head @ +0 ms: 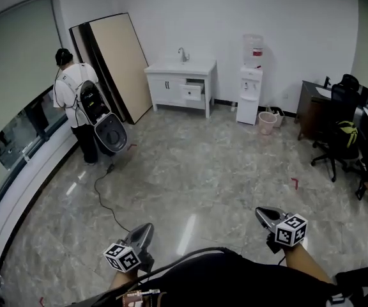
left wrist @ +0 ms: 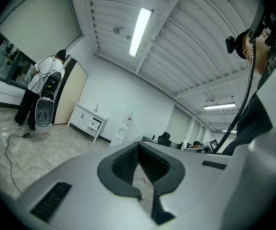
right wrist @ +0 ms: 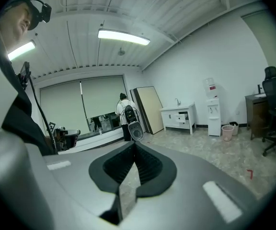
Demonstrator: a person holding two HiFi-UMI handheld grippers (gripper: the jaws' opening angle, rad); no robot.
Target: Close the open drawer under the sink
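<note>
We see the open drawer (head: 193, 91) plainly in the head view, while only the gripper views show our left gripper (left wrist: 138, 146) and right gripper (right wrist: 134, 145) pressed together, empty.

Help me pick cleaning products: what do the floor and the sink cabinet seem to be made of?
Floor: likely polished marble or marble-look tile with a glossy finish; it shows grey veining and streaks of reflected light.
Sink cabinet: probably white-painted wood or laminate with a smooth satin finish; the fronts are evenly white, including the open drawer.

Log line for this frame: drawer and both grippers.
drawer: open, across room, untouched | left gripper: shut, empty | right gripper: shut, empty
</note>
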